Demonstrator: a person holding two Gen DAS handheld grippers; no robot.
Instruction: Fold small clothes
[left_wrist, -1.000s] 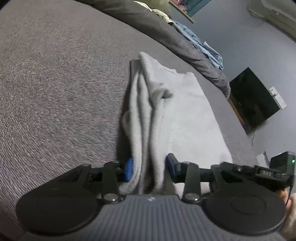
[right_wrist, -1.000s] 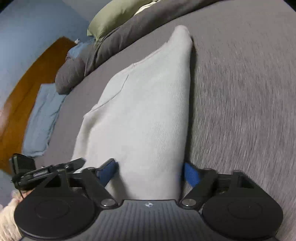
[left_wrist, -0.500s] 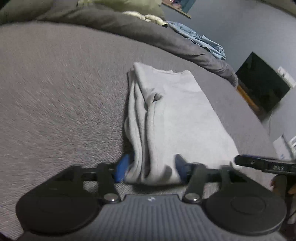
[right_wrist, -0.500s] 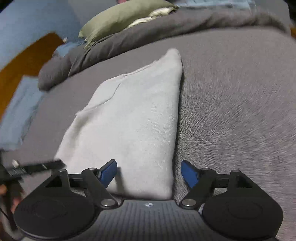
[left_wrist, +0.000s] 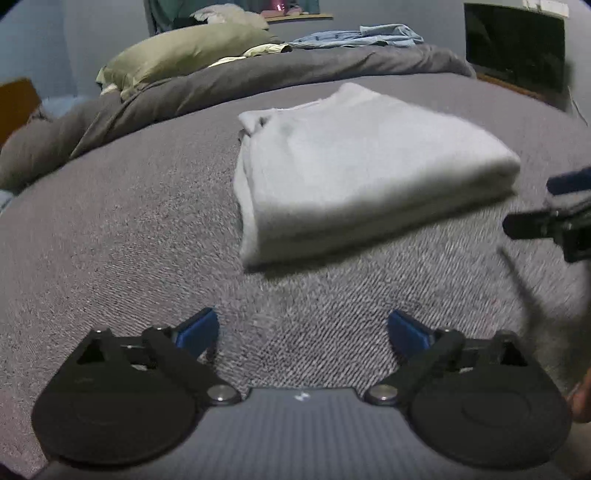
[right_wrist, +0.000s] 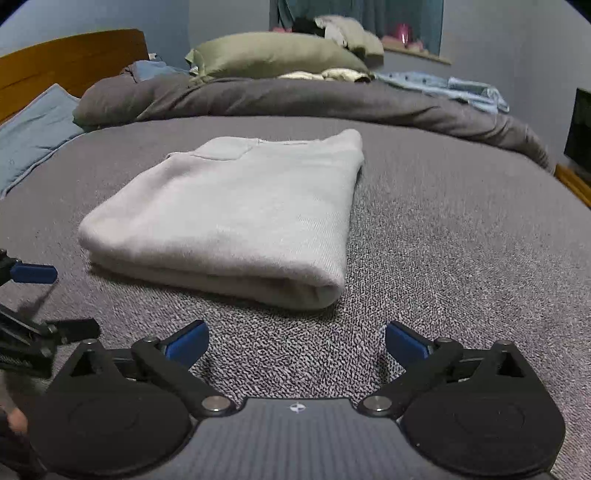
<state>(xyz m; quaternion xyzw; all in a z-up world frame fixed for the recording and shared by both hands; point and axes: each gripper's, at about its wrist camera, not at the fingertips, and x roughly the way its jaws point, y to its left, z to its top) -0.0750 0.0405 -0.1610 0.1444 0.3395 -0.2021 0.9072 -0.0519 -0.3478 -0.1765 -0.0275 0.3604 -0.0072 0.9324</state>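
A light grey garment (left_wrist: 354, 166) lies folded in a thick rectangle on the grey bed cover (left_wrist: 110, 221). It also shows in the right wrist view (right_wrist: 236, 210). My left gripper (left_wrist: 301, 328) is open and empty, a short way in front of the garment's near edge. My right gripper (right_wrist: 295, 338) is open and empty, also back from the garment. Part of the right gripper shows at the right edge of the left wrist view (left_wrist: 561, 206), and part of the left gripper at the left edge of the right wrist view (right_wrist: 29, 295).
A rolled dark grey duvet (right_wrist: 295, 98) lies behind the garment, with an olive pillow (right_wrist: 273, 55) and a light blue shirt (right_wrist: 443, 88) on it. A wooden headboard (right_wrist: 66, 55) stands far left. A dark screen (left_wrist: 513, 48) stands at the far right.
Both grippers have let go of the folded garment, opened wider and pulled back from it. The garment now lies free on the bed.
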